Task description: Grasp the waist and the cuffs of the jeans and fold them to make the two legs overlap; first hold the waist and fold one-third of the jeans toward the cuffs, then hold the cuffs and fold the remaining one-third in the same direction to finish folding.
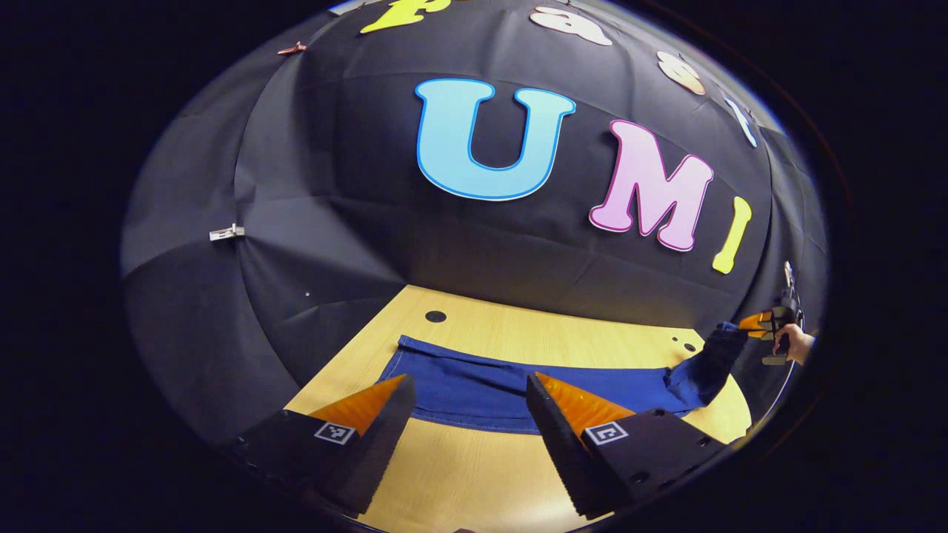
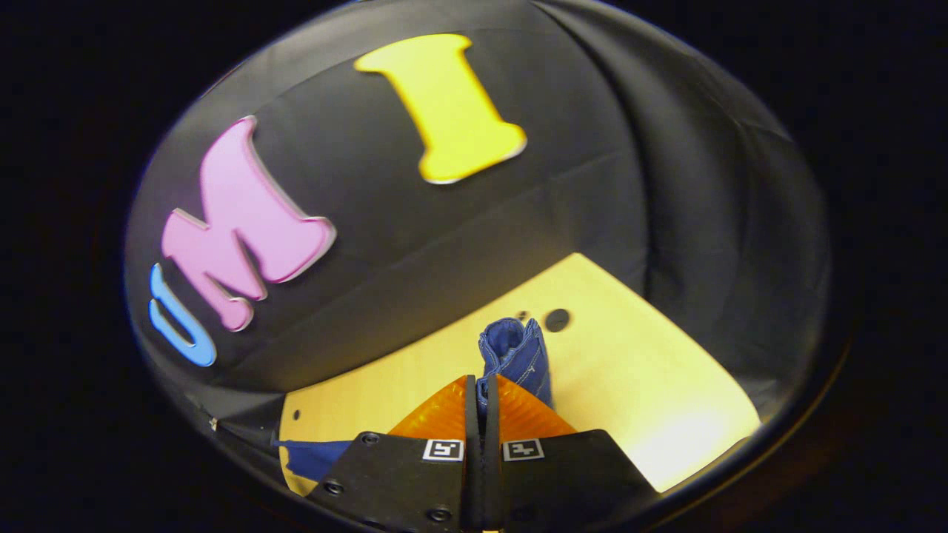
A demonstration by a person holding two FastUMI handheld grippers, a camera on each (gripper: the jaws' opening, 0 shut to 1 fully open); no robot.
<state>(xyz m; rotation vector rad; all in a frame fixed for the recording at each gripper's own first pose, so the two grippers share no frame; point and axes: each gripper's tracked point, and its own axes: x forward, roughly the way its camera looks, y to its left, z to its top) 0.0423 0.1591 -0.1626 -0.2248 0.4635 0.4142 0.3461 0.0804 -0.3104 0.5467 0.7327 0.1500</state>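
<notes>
Dark blue jeans (image 1: 511, 385) lie stretched across the wooden table (image 1: 474, 474), legs folded onto each other. My left gripper (image 1: 468, 386) is open just above the near edge of the cloth, its fingers apart with nothing between them. At the far right of the left gripper view, the right gripper (image 1: 763, 323), held by a hand (image 1: 796, 342), lifts one end of the jeans off the table. In the right gripper view, my right gripper (image 2: 481, 385) is shut on a bunched end of the jeans (image 2: 515, 352), which sticks up past the fingertips.
The black cloth wall (image 1: 355, 222) closes off the back and sides of the table. Small dark holes (image 1: 435, 316) mark the tabletop near the back edge. Another hole (image 2: 557, 320) lies beyond the held cloth. Bare wood (image 2: 652, 385) stretches to the right of the right gripper.
</notes>
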